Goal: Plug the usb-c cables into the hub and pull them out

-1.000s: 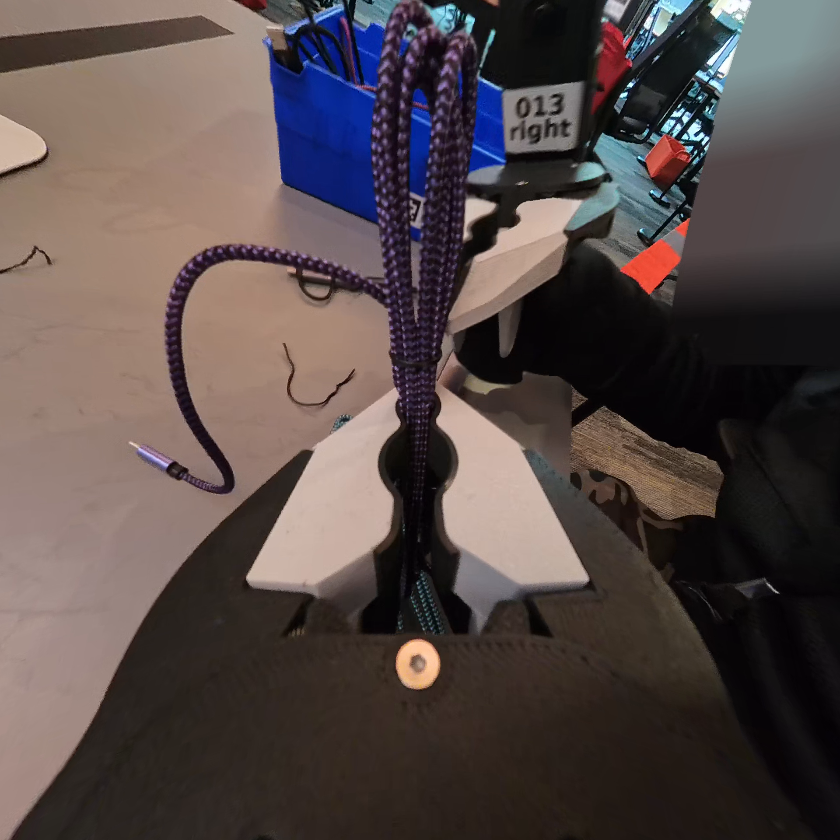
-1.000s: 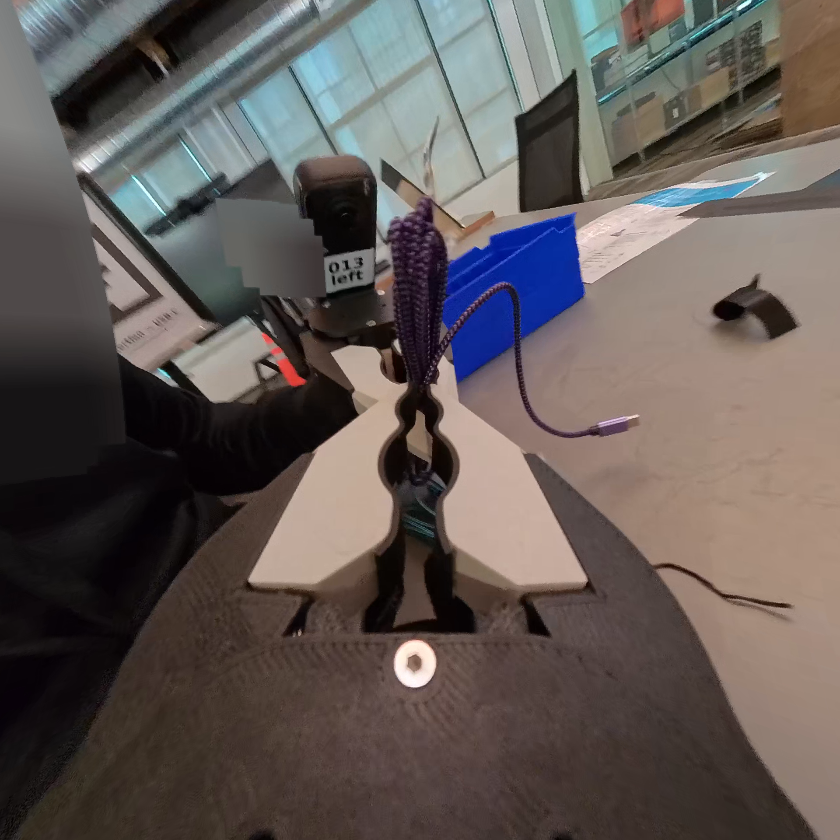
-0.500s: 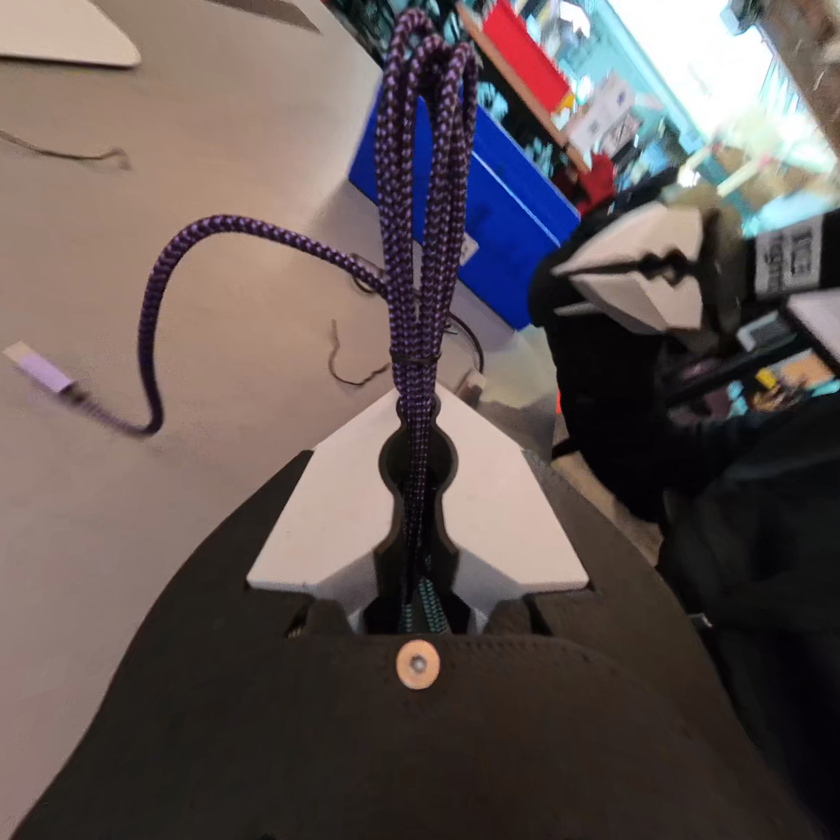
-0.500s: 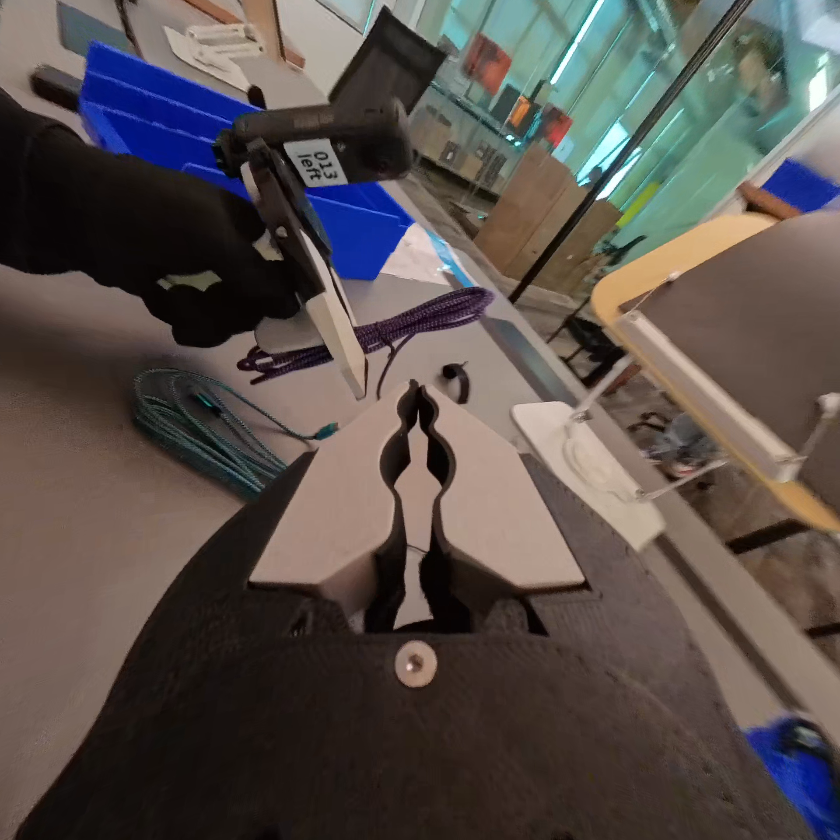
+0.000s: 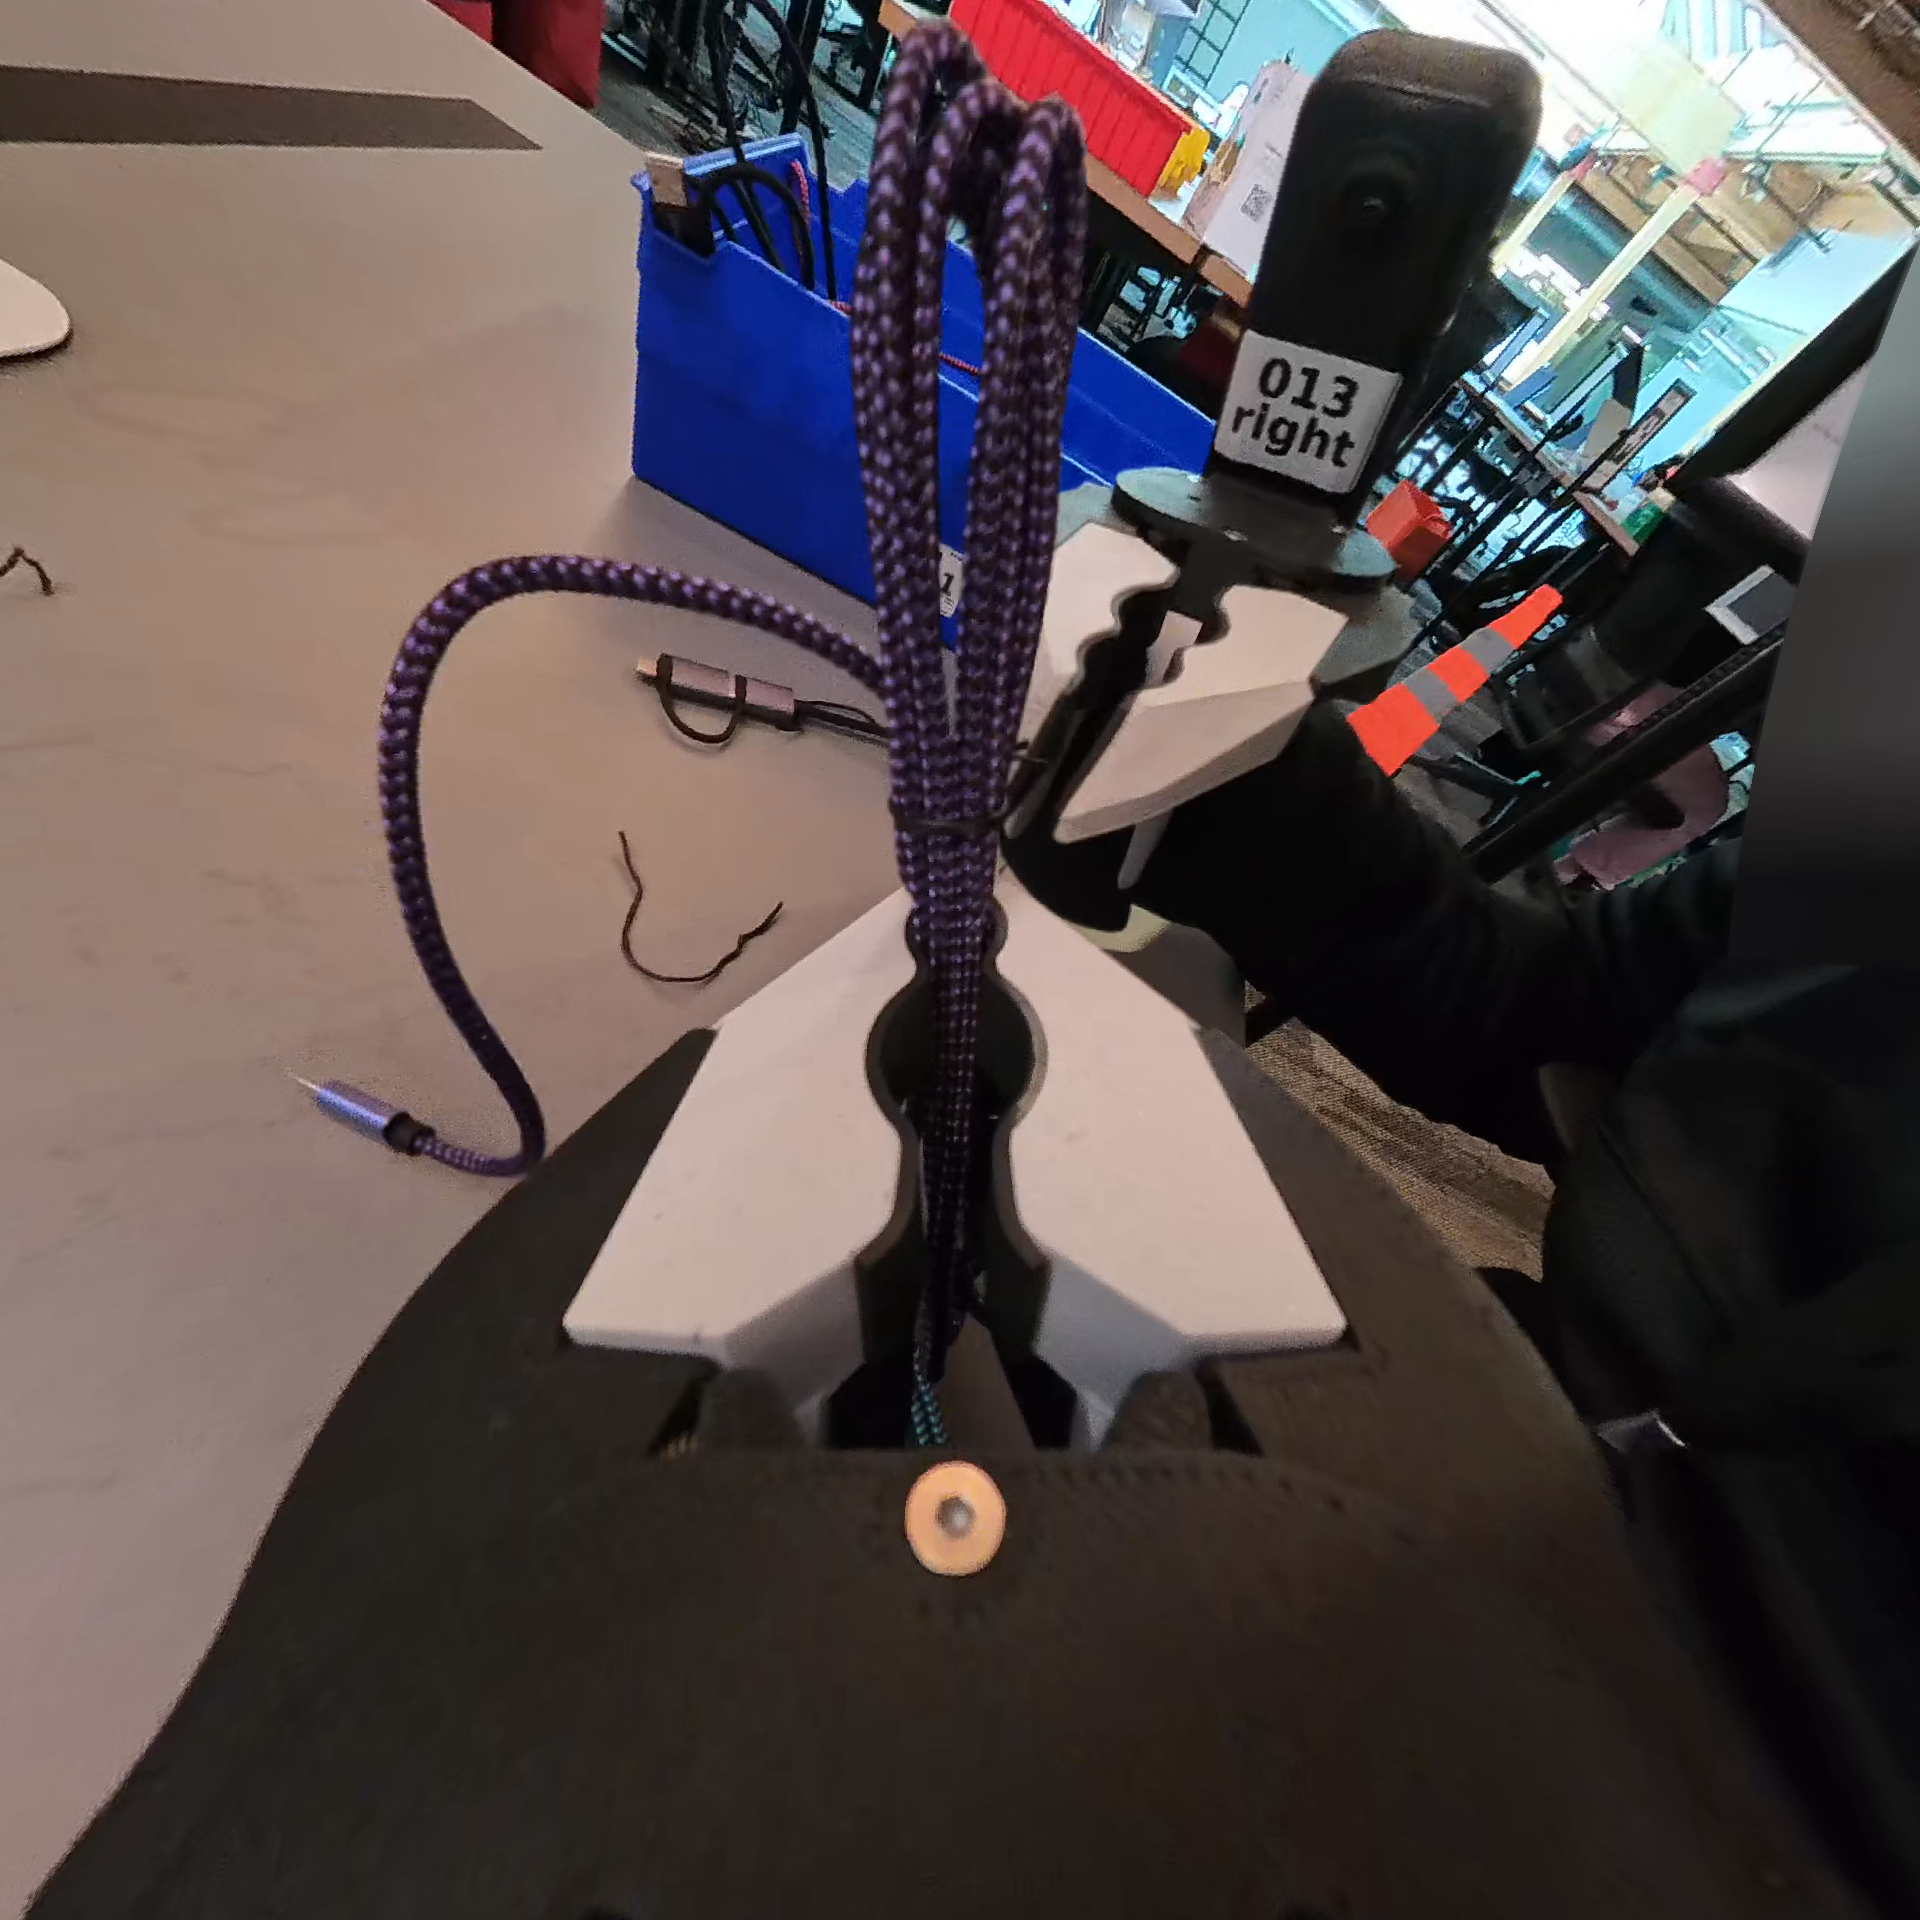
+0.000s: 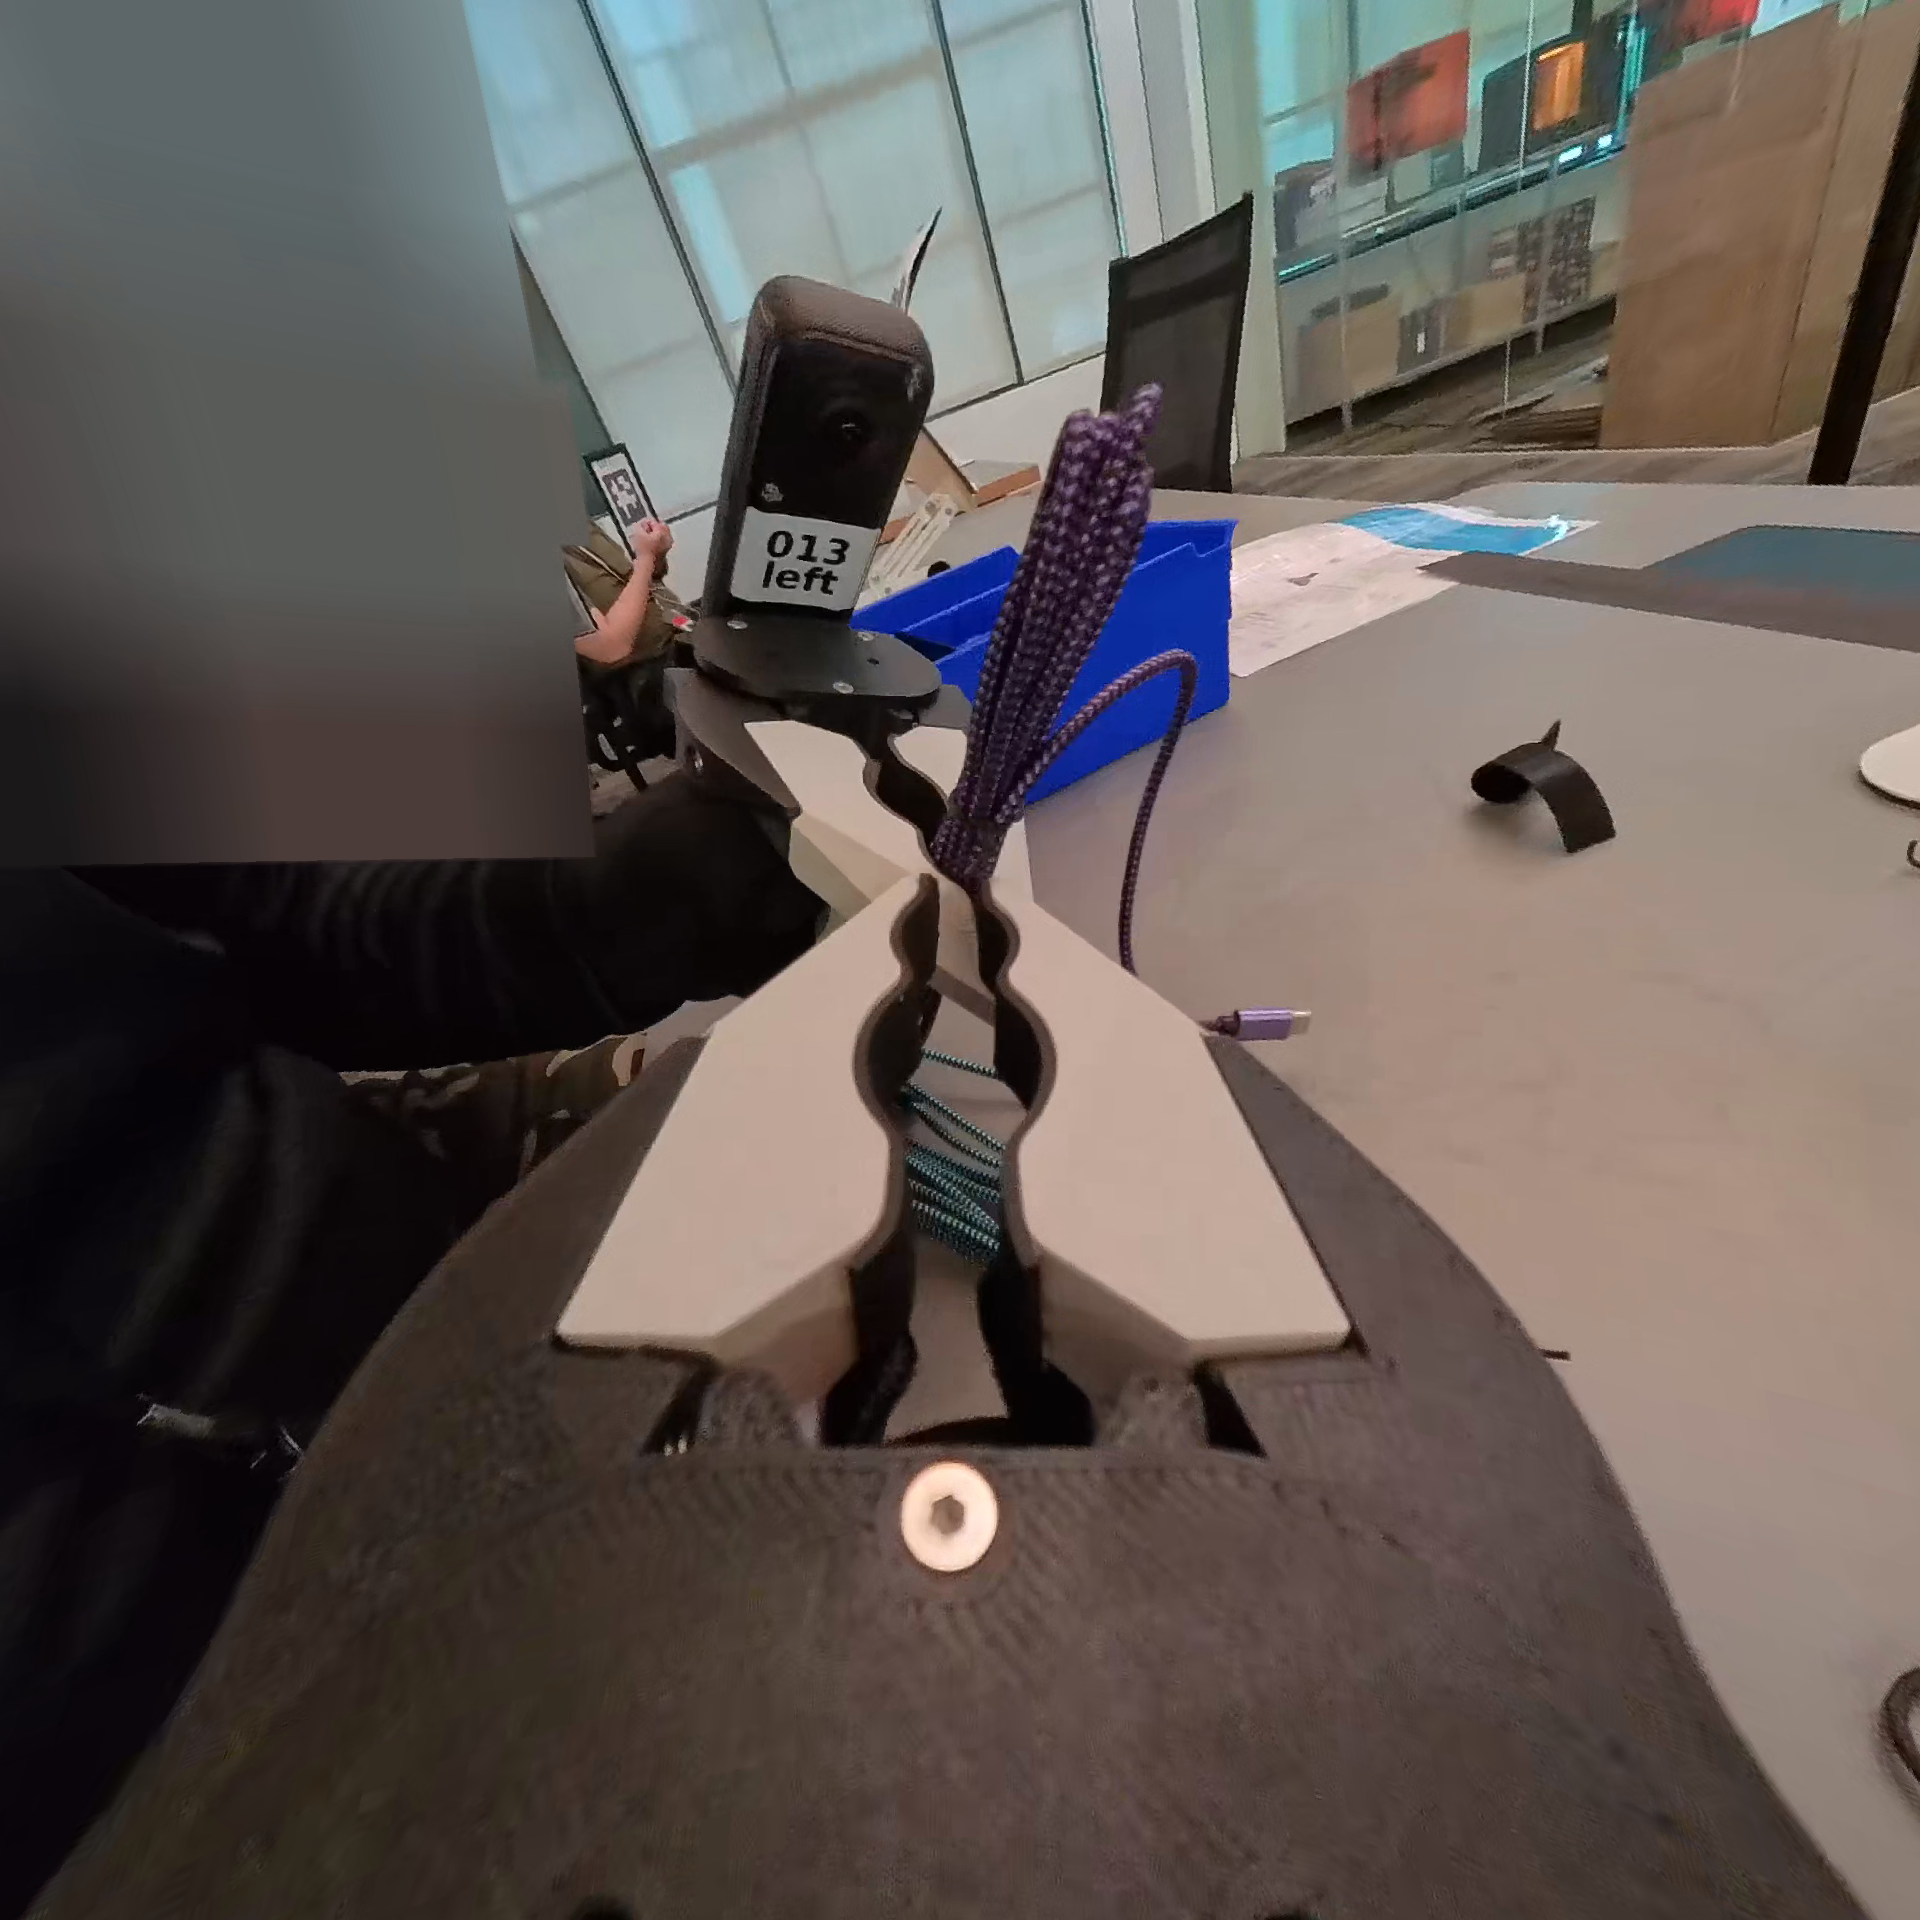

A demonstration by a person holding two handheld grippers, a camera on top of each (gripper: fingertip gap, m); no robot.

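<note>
My left gripper (image 5: pixel 954 935) is shut on a bundle of purple braided usb-c cable (image 5: pixel 966 416) and holds it upright above the grey table (image 5: pixel 208 831). A thin black tie (image 5: pixel 951 826) binds the bundle just above my fingertips. One loose end arcs left and down to a purple plug (image 5: pixel 353 1107) near the table. My right gripper (image 6: pixel 956 894) is slightly open, its tips right beside the foot of the bundle (image 6: pixel 1049 623) at the tie; it also shows in the left wrist view (image 5: pixel 1132 717). A small grey hub (image 5: pixel 727 691) with a black lead lies on the table behind.
A blue bin (image 5: pixel 748 416) with cables stands at the back, also in the right wrist view (image 6: pixel 1143 613). A teal braided cable (image 6: pixel 951 1174) lies under my grippers. A loose black wire tie (image 5: pixel 675 935) and a black strap (image 6: pixel 1548 800) lie on the table. The table edge runs close on the right. Left and right tips are no more than a few centimetres apart. Both grippers' tips are roughly 20 cm from the small grey hub (image 5: pixel 727 691).
Half a second ago the right gripper had swung away from the bundle and both views were tilted. Now it is back at the tie with its jaws a little wider. The left still holds the bundle.
</note>
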